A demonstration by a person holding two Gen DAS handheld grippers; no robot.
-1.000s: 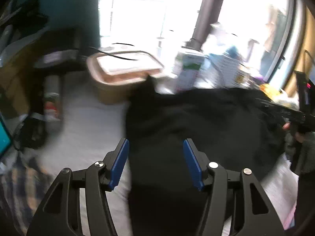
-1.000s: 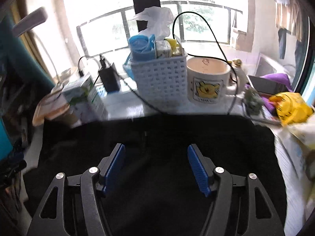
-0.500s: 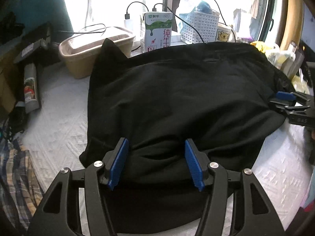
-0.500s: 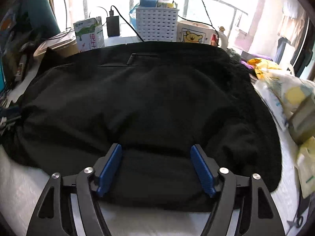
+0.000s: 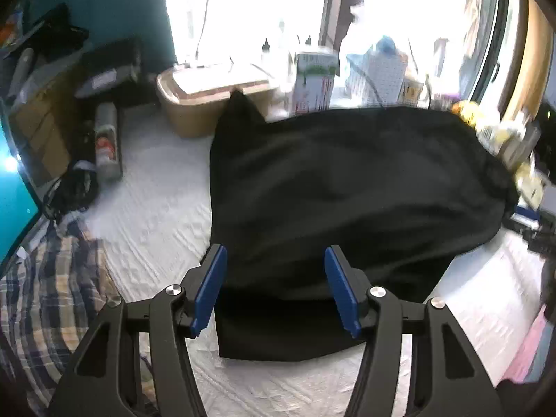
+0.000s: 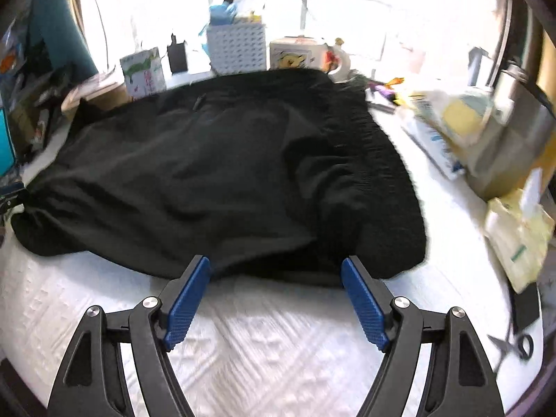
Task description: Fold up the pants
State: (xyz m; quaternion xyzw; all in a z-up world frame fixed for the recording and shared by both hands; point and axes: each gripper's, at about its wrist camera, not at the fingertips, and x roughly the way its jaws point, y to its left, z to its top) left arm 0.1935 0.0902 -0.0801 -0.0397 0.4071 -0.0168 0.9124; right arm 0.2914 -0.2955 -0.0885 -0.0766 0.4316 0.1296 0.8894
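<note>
The black pants point(image 5: 347, 187) lie folded in a broad heap on the white textured cover point(image 5: 156, 208); they also fill the right wrist view point(image 6: 226, 173), waistband to the right. My left gripper point(image 5: 274, 271) is open and empty, its blue fingers over the pants' near left edge. My right gripper point(image 6: 276, 278) is open and empty, just short of the pants' near edge. The right gripper also shows at the far right of the left wrist view point(image 5: 535, 229).
A tan tub point(image 5: 208, 93), a milk carton point(image 5: 312, 83), a white basket point(image 6: 238, 48) and a mug point(image 6: 299, 55) stand behind the pants. A plaid cloth point(image 5: 48, 295) lies at left. Bags and boxes point(image 6: 486, 132) and scissors point(image 6: 514, 347) are at right.
Both grippers have drawn back from over the pants toward their near edge, staying open. The pants now lie flatter and more of the white cover shows in front.
</note>
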